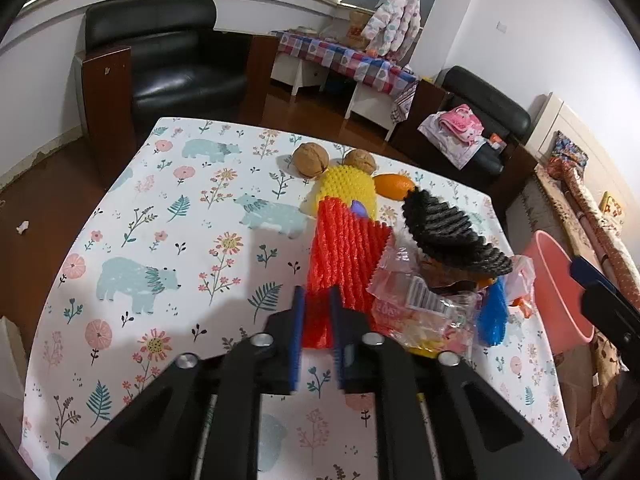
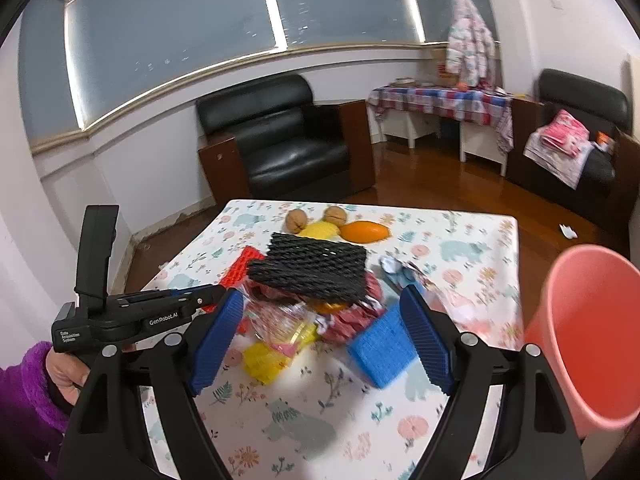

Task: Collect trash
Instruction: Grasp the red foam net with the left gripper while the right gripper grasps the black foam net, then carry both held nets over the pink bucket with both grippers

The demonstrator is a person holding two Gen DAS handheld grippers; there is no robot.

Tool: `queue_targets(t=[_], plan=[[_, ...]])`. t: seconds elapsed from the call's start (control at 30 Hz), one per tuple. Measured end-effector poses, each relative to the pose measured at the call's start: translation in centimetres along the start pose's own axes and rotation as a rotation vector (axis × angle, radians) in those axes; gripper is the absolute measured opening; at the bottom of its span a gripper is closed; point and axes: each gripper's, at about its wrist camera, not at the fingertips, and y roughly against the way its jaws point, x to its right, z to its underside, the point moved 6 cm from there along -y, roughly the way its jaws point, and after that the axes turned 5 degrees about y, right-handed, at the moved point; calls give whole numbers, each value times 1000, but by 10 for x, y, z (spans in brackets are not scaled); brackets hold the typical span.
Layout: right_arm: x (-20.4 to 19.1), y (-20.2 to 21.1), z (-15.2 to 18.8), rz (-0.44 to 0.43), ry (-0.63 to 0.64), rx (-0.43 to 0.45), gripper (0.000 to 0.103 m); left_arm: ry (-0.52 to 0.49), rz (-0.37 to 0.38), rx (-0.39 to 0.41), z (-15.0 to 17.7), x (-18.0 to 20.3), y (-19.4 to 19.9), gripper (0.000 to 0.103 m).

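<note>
My left tongs (image 1: 316,312) pinch the near end of the red foam net (image 1: 344,252), light, soft and springy, lying beside the black foam net (image 1: 448,232) on the surface (image 1: 160,240), while my right tongs (image 2: 320,344) stand spread before that net.
</note>
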Motion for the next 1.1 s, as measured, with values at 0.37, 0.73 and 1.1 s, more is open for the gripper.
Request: queue_targets(t=[0.37,0.73,1.1], plan=[[-36,-50,-10,-50,212,-93,66,-2,64,29,-4,3,17,8],[-22,-45,-7,-81,130,-110,16,2,76,59,-7,7,32,8],[12,23,-36,-106,-59,61,15,-26,99,186,-28,33,91,7]])
